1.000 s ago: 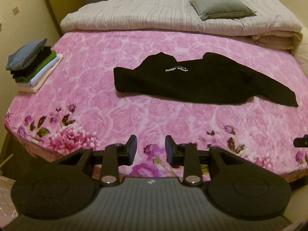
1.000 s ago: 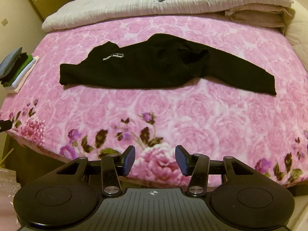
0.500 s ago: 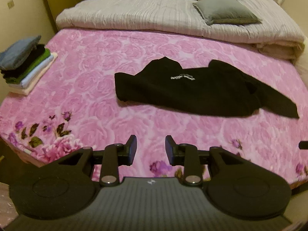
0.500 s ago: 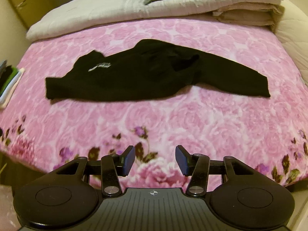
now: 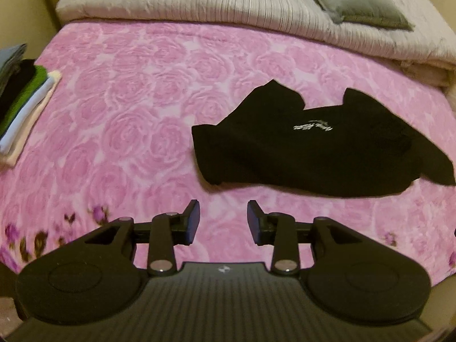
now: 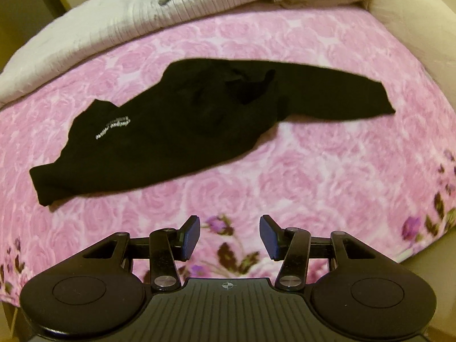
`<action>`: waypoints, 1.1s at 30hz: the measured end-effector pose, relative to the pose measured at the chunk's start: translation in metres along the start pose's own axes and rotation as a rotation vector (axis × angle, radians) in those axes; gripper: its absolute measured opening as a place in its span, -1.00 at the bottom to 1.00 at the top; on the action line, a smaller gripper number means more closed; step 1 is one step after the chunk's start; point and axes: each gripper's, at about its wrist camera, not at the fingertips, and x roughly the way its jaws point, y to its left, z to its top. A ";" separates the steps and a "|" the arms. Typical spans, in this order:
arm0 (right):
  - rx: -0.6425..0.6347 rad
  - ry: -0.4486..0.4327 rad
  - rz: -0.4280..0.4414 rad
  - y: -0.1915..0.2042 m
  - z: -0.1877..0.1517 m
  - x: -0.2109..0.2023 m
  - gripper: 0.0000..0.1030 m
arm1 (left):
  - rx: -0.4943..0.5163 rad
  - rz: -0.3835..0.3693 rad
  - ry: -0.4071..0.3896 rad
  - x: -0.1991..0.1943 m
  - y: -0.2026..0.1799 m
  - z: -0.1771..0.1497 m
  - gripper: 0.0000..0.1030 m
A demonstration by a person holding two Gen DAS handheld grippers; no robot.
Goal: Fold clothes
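Left wrist view: nearest the lens, the left gripper (image 5: 223, 219) hangs above bare pink floral bedspread (image 5: 119, 131), its jaws having just opened a little further to a moderate gap, nothing between them. Right wrist view: the right gripper (image 6: 229, 235) likewise stands partly open and empty over the blanket's flowered border. Beyond both, untouched, lies the black sweatshirt (image 6: 182, 131), spread crosswise in mid-bed, one sleeve (image 6: 336, 94) trailing to the right. The step in hand appears to be the approach; the next move likely calls for lowering each gripper onto a garment edge and pinching it. Farther off: a stack of folded clothes (image 5: 20, 105) at the left edge, a pale folded quilt (image 5: 199, 2) and a grey pillow (image 5: 356, 2).
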 end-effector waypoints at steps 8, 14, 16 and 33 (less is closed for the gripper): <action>-0.008 0.046 -0.006 0.015 0.017 0.034 -0.02 | -0.055 -0.031 0.045 0.043 0.008 0.036 -0.39; -0.021 0.066 0.013 0.008 0.053 0.068 -0.02 | -0.102 -0.009 0.055 0.067 0.006 0.064 -0.38; -0.038 0.082 0.023 0.006 0.067 0.081 -0.02 | -0.118 0.000 0.063 0.078 0.001 0.073 -0.36; -0.184 -0.084 0.176 0.000 0.183 0.183 -0.03 | -0.148 0.039 0.115 0.177 -0.032 0.132 -0.36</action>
